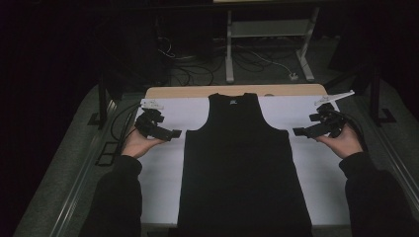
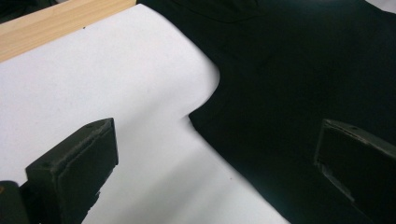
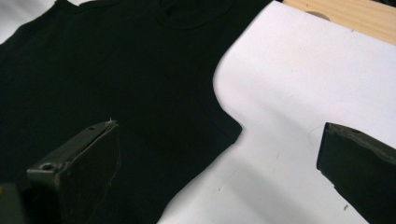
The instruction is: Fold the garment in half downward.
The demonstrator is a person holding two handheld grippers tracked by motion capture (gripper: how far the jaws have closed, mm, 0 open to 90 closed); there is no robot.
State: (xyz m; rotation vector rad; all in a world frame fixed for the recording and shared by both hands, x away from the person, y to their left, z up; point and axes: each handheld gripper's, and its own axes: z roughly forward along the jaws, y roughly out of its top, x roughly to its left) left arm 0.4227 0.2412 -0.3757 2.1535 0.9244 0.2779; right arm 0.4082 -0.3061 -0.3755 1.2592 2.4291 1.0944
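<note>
Black tank top flat on white table, dim room, both claws wide apart

Left hand-held gripper, right hand-held gripper: jaws apart.

White sheet covers most of the table, with a bare wood strip along the far edge. Past that edge, on the floor: tangled cables, white metal stand, small white plug. Dark room around.
</note>
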